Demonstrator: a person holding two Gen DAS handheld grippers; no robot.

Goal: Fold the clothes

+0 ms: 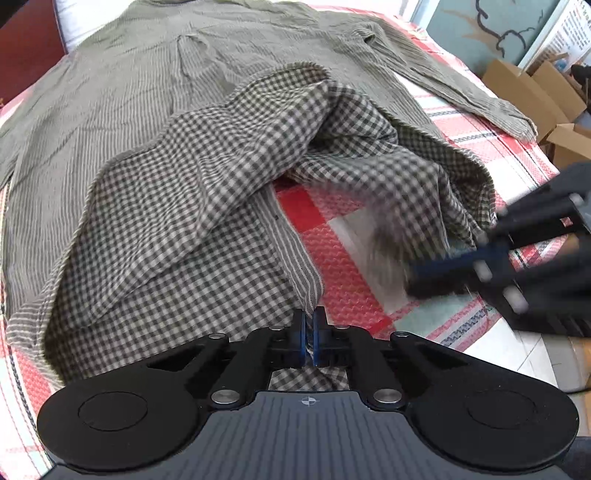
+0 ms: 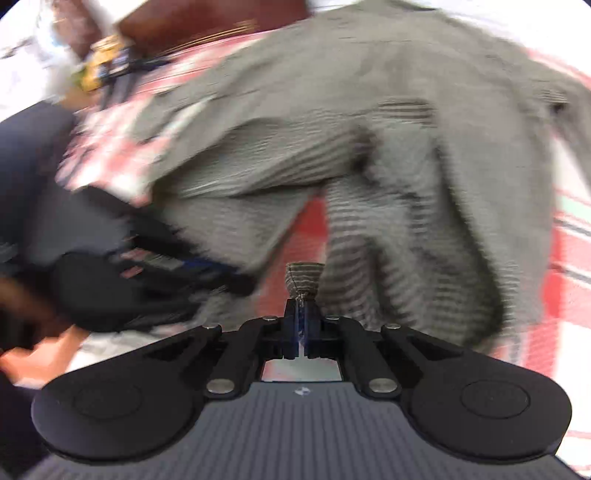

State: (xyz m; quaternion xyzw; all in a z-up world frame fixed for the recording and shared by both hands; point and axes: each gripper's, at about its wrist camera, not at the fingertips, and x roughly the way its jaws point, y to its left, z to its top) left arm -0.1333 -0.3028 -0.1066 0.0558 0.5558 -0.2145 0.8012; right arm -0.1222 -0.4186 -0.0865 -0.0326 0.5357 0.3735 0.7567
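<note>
An olive striped shirt [image 1: 155, 85] with a checked lining [image 1: 207, 177] lies spread on a red and white checked cover [image 1: 343, 251]. Its front is turned back, so the lining shows. At the near edge my left gripper [image 1: 309, 318] is shut on the shirt's front hem. My right gripper [image 1: 417, 273] reaches in blurred from the right, at the other flap's lower corner. The right wrist view is blurred by motion: my right gripper [image 2: 303, 308] is shut on a small bunched corner [image 2: 303, 277] of the shirt [image 2: 369, 129]. The left gripper [image 2: 236, 277] shows dark beside it.
Cardboard boxes [image 1: 535, 96] stand off the cover's right side, under a wall picture [image 1: 491, 29]. Dark wood [image 1: 26, 40] rises at the far left. A hand [image 2: 33, 354] shows at the lower left of the right wrist view, and the cover [image 2: 569, 266] runs on to the right.
</note>
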